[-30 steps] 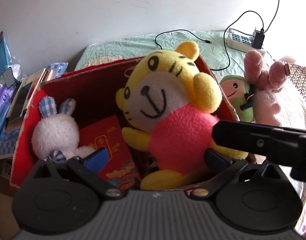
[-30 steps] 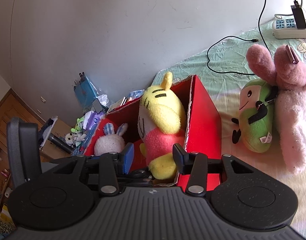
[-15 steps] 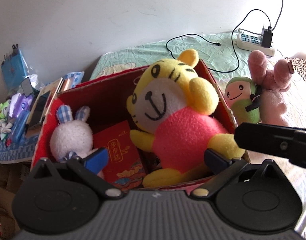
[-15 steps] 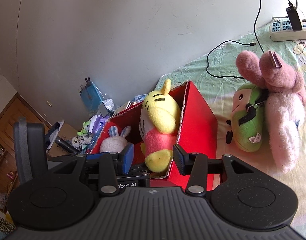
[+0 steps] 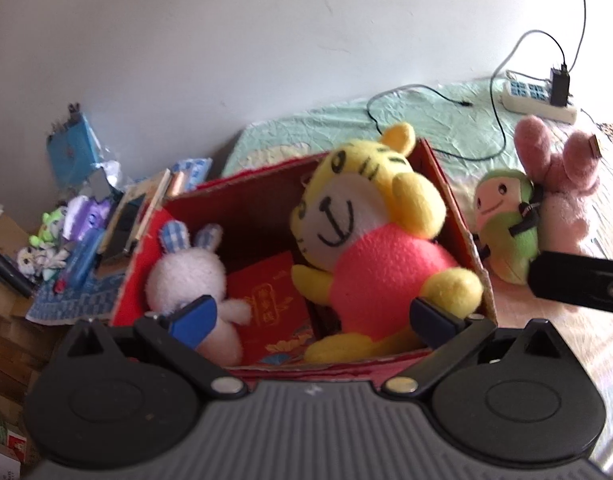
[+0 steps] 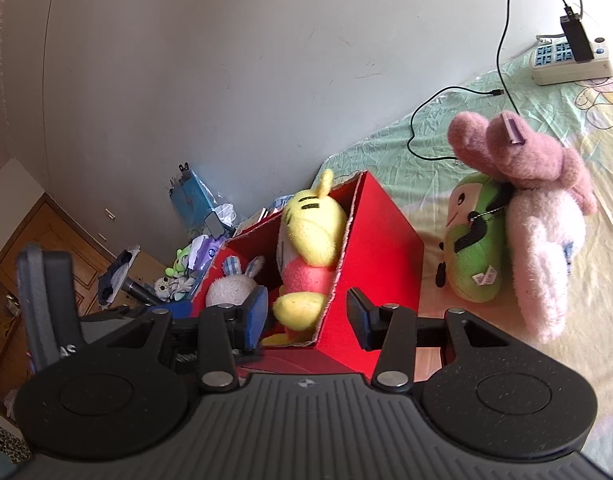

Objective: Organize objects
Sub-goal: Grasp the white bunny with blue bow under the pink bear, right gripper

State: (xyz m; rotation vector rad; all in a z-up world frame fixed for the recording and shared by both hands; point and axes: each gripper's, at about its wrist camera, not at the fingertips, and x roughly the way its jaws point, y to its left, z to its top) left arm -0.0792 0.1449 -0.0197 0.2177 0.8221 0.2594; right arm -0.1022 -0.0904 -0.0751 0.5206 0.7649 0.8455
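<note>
Left gripper [image 5: 312, 318]: jaws apart, nothing between the pads. It looks down from the near edge into the open red cardboard box [image 5: 458, 216]. Blue-padded left finger [image 5: 194, 316] overlaps the white plush rabbit with blue checked ears [image 5: 186, 276]; whether pad and rabbit touch cannot be told. Right finger [image 5: 432, 320] sits just below the near foot of the yellow plush tiger in a pink shirt [image 5: 370, 248], clear of it.

Box contents, ahead of the left gripper: rabbit in the left part, tiger in the right part leaning against the right wall, a flat red envelope with gold print [image 5: 272, 304] on the floor between them.

Right of the box, outside it, on the pale green patterned bedsheet [image 5: 426, 120]: a green round plush with a smiling face [image 5: 502, 224], pressed against a pink long-eared plush [image 5: 562, 188] beyond it. Farther back, a white power strip [image 5: 538, 98] with a black charger and cable plugged in.

Right gripper [image 6: 306, 320]: jaws partly apart and empty. It hangs at the near right corner of the box [image 6: 378, 252]; the left finger lies in line with the tiger's foot [image 6: 298, 306], the right finger in front of the outer red wall. The green plush [image 6: 472, 248] and pink plush [image 6: 542, 240] lie ahead and to its right, well apart from the fingers.

Left of the box: a cluttered heap of small items [image 5: 78, 232], details blurred.
</note>
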